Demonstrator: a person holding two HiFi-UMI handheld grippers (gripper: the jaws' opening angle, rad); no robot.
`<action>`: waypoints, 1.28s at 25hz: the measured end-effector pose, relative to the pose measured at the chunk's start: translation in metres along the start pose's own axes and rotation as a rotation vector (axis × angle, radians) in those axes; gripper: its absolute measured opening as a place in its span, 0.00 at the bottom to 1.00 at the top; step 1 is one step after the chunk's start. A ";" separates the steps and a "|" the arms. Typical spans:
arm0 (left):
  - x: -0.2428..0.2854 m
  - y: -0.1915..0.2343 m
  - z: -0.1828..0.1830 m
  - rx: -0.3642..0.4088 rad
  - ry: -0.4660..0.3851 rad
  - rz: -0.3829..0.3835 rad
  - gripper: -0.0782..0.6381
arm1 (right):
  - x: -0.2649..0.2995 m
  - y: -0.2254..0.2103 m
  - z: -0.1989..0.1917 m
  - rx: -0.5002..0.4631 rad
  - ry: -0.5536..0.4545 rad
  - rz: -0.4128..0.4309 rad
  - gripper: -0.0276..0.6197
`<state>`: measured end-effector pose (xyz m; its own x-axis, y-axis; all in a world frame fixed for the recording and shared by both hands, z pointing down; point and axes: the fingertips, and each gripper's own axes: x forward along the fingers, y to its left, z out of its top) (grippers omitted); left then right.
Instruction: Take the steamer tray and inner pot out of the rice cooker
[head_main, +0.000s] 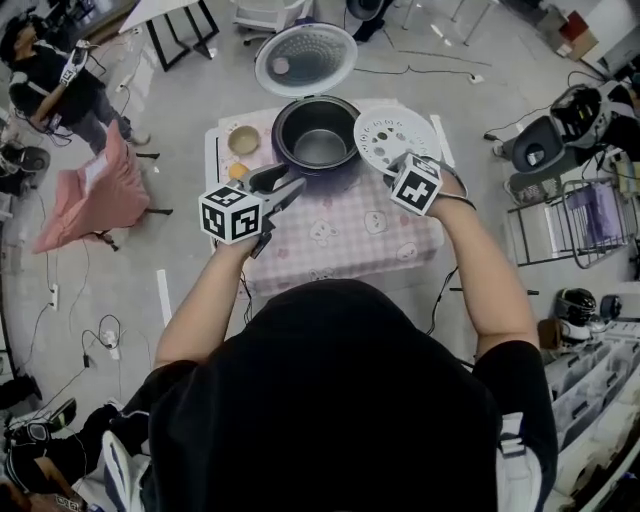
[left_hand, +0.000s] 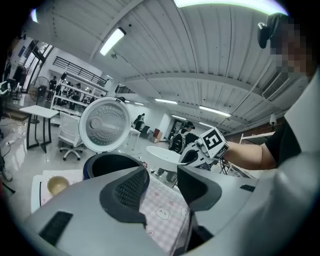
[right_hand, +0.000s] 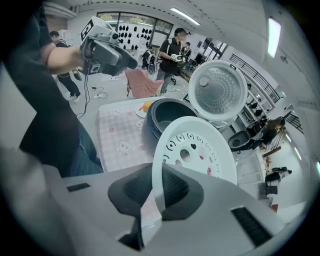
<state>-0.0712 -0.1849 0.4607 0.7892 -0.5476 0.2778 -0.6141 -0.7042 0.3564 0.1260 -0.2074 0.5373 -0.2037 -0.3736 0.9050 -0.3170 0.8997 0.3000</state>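
Observation:
The rice cooker (head_main: 316, 131) stands at the back of the small table with its lid (head_main: 306, 57) swung open. The grey inner pot (head_main: 320, 146) sits inside it. My right gripper (head_main: 398, 165) is shut on the rim of the white perforated steamer tray (head_main: 394, 136), holding it lifted just right of the cooker. In the right gripper view the steamer tray (right_hand: 196, 150) stands tilted up from the jaws. My left gripper (head_main: 290, 188) hovers open in front of the cooker, nothing between its fingers. In the left gripper view the cooker (left_hand: 107, 164) lies just ahead.
The table carries a pink checked cloth (head_main: 345, 232). A small tan bowl (head_main: 243, 139) and an orange thing (head_main: 237, 171) lie left of the cooker. A pink-draped chair (head_main: 95, 190) stands to the left, a wire rack (head_main: 570, 224) to the right. People stand around the room.

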 end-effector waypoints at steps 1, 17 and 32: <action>0.004 -0.004 0.000 0.003 0.004 -0.011 0.42 | -0.001 0.003 -0.009 0.017 0.008 0.004 0.10; 0.044 -0.029 -0.019 0.010 0.066 -0.091 0.42 | 0.023 0.026 -0.094 0.177 0.059 0.015 0.10; 0.054 -0.019 -0.047 -0.044 0.136 -0.065 0.42 | 0.104 0.048 -0.143 0.212 0.033 0.028 0.10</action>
<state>-0.0171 -0.1797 0.5106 0.8217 -0.4331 0.3704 -0.5636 -0.7140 0.4153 0.2222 -0.1706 0.6896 -0.1856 -0.3386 0.9225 -0.4998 0.8407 0.2081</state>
